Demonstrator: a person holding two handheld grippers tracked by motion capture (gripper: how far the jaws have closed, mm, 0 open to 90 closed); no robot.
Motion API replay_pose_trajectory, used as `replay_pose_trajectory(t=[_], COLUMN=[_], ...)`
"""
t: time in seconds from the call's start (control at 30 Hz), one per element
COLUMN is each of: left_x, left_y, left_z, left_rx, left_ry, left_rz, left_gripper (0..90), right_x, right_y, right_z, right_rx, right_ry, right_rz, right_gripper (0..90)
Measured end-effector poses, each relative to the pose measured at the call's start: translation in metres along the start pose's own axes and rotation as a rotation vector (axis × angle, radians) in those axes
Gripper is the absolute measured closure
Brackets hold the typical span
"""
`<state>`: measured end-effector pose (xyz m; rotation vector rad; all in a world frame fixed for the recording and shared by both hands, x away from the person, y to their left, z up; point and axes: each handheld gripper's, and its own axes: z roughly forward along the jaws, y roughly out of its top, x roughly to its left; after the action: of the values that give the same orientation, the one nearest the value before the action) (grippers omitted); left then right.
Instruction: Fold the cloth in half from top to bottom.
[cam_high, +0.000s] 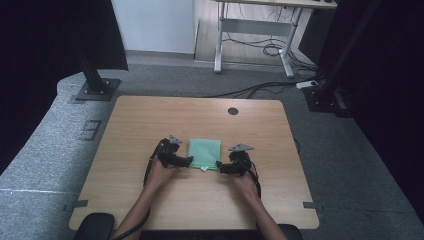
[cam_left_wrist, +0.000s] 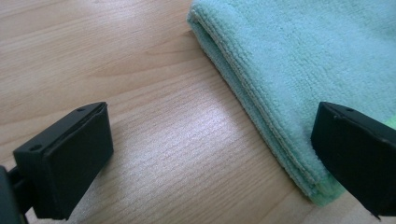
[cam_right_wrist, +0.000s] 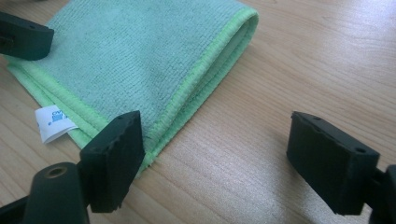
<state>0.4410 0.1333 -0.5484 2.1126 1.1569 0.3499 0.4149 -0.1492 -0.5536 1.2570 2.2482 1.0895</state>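
Note:
A folded green microfibre cloth (cam_high: 204, 152) lies flat near the middle of the wooden table (cam_high: 145, 120), with a white label (cam_high: 204, 169) at its near edge. My left gripper (cam_high: 189, 161) is at the cloth's near left corner, open. In the left gripper view one jaw hangs over the cloth (cam_left_wrist: 299, 56) and the other over bare wood, the left gripper (cam_left_wrist: 210, 154) holding nothing. My right gripper (cam_high: 220, 167) is at the near right corner, open. In the right gripper view the right gripper (cam_right_wrist: 219, 158) straddles the cloth's (cam_right_wrist: 135, 51) folded edge, close to the label (cam_right_wrist: 53, 122).
A dark round cable hole (cam_high: 233, 111) sits at the table's far side. On the grey floor beyond stand a black stand base (cam_high: 95, 90), a white desk frame (cam_high: 255, 30) and loose cables (cam_high: 260, 90). Bare wood surrounds the cloth on all sides.

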Motion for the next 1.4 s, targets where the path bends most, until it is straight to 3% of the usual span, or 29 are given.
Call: replay_pose_trajectory(t=[0.17, 0.47, 0.77, 1.07, 1.4], left_x=[0.003, -0.007, -0.015, -0.022, -0.022], left_y=[-0.002, -0.001, -0.008, -0.016, -0.028], left_z=[-0.006, -0.027, -0.044, -0.061, -0.083], left_rx=[-0.015, -0.030, -0.028, -0.027, -0.046], left_ry=[-0.024, -0.015, -0.037, -0.025, -0.027], left_rz=[-0.017, 0.068, 0.110, 0.173, 0.189], left_gripper=[0.0, 0.0, 0.0, 0.0, 0.0], right_x=[0.000, 0.002, 0.000, -0.002, -0.004], right_y=[0.002, 0.003, 0.000, -0.005, -0.009], right_z=[-0.004, -0.017, -0.032, -0.051, -0.078], right_rx=[-0.003, 0.010, 0.028, 0.041, 0.031], right_ry=[0.006, 0.026, 0.050, 0.048, 0.034], right_rz=[-0.039, -0.080, -0.108, -0.123, -0.146], right_gripper=[16.5, 13.8, 10.2, 3.0, 0.0])
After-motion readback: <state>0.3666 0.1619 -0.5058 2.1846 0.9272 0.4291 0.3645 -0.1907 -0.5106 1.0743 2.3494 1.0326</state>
